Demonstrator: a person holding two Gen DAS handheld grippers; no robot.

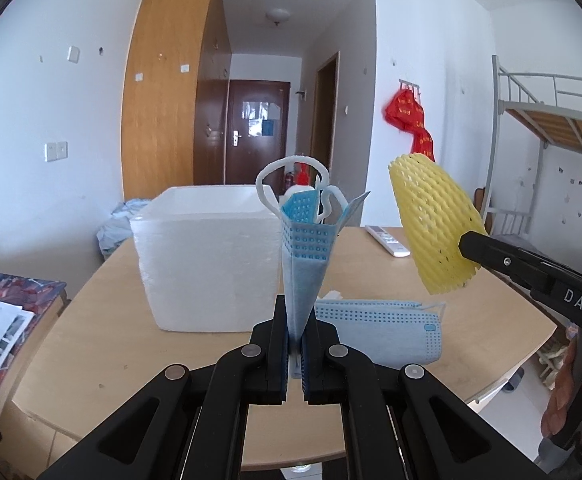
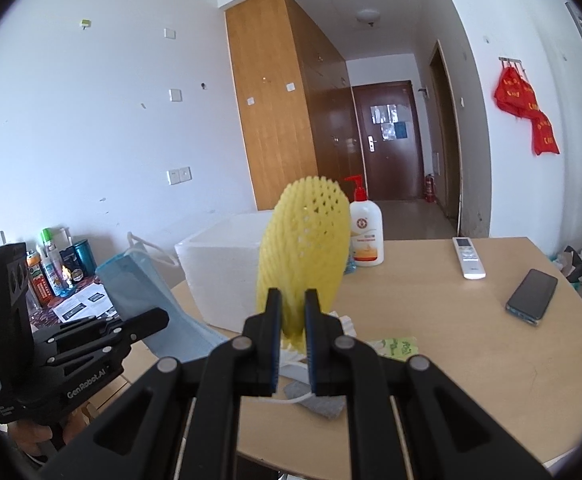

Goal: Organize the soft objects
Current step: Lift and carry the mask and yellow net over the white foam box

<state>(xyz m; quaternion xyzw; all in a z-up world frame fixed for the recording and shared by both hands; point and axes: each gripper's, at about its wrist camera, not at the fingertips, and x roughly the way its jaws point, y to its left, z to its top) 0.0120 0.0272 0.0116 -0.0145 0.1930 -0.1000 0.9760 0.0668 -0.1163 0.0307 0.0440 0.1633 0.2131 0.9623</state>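
Your left hand-held gripper (image 1: 296,334) is pinching a folded blue face mask (image 1: 307,248) by its lower end, so the mask stands upright above the desk (image 1: 103,292), and your right hand-held gripper (image 2: 292,312) is clamped on the bottom of a yellow foam net sleeve (image 2: 305,256) held up in the air. Below them another blue mask (image 1: 379,332) lies flat on the desk beside a white foam box (image 1: 207,260), apparently open-topped. Farther back sit a pump bottle (image 2: 367,232), a remote (image 2: 468,258) and a phone (image 2: 531,298).
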